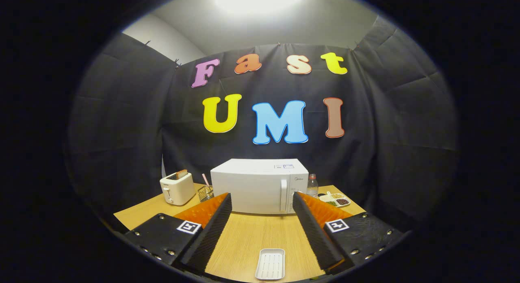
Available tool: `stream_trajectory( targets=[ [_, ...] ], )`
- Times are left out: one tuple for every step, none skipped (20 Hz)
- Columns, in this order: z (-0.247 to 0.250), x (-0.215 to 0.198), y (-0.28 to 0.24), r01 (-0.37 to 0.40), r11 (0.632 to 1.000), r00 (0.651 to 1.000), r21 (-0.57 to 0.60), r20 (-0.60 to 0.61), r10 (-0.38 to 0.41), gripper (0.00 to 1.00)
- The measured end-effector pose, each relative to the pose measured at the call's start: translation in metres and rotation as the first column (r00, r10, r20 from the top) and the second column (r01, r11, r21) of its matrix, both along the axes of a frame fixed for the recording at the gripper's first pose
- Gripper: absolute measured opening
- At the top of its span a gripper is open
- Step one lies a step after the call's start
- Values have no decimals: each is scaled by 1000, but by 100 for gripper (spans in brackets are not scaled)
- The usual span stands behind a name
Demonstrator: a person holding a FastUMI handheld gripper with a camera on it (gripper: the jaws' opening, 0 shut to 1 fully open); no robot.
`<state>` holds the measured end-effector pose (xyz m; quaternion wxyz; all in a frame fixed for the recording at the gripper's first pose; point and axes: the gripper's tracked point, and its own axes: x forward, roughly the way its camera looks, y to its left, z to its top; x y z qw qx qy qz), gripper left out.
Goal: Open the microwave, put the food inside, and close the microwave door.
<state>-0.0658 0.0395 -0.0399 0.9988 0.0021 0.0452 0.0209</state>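
Table (252, 230): tongs (262, 203) apart, microwave (260, 185) closed.

Gripper wide open, holding nothing

The gripper (262, 228) has its two fingers (213, 230) spread far apart, one on each side, with a big gap between them. They point forward and lean in a little toward each other at the far tips. Nothing sits between the tips, and neither finger touches anything.

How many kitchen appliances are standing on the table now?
2. The microwave stands at the back of the table, beyond the open fingers, door closed. The toaster stands to its left. Some things may be hidden behind the microwave.
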Motion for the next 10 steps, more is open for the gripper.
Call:
stream_trajectory(
  targets=[
    [1,-8,-3,10,1000,1000,-11,9,-10,99],
    [1,-14,-5,14,1000,1000,-18,15,-14,98],
    [0,-20,-6,18,1000,1000,-18,18,-18,98],
    [-2,-24,-7,22,1000,1000,-13,16,-22,98],
    [-4,-27,-9,28,1000,1000,-3,10,-28,98],
    [-6,-29,-10,31,999,1000,11,5,-31,98],
    [-6,-31,-11,34,999,999,24,2,-34,98],
    [-5,-31,-13,38,999,999,32,0,-38,99],
    [-5,-31,-14,41,999,999,33,1,-41,98],
    [-2,-31,-16,45,999,999,29,9,-45,99]
  ],
)
